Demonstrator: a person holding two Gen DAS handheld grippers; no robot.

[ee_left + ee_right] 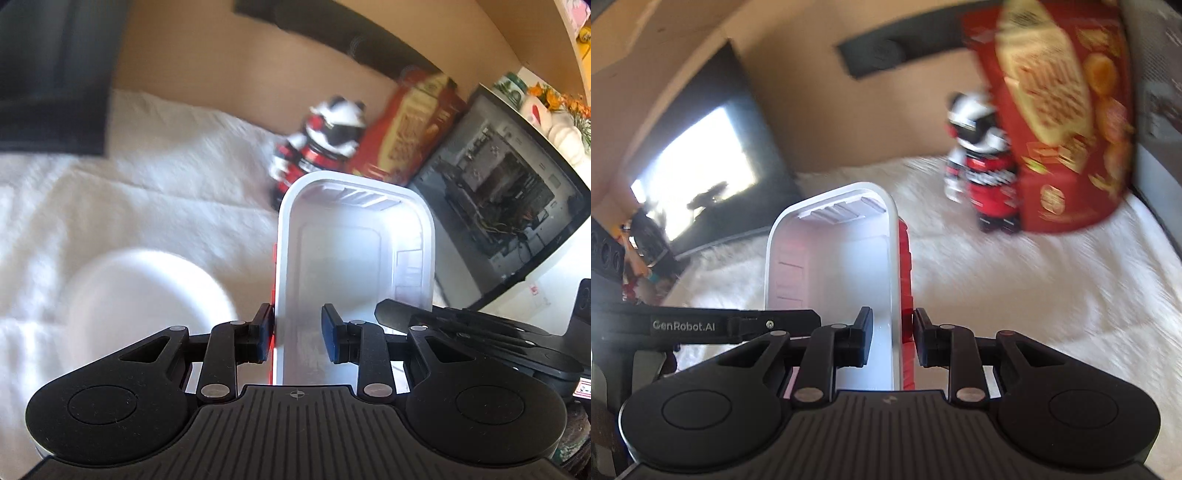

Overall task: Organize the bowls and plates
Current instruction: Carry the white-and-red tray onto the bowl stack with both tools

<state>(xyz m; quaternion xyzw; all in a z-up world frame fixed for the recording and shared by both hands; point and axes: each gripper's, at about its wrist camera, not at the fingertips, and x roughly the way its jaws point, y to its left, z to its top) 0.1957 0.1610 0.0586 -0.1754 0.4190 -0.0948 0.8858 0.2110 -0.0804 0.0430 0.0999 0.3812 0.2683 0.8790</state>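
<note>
A white rectangular bin with red sides is held between both grippers above a white towel-covered surface. My left gripper straddles its left wall, with one finger outside and one inside. My right gripper straddles its right wall the same way. The bin looks empty in both views. A white round plate lies on the towel to the left of the bin, blurred. The right gripper's body shows at the right in the left wrist view.
A panda toy in red and black stands behind the bin, also in the right wrist view. A red biscuit box leans beside it. A dark monitor stands at the right. A dark screen stands at the left.
</note>
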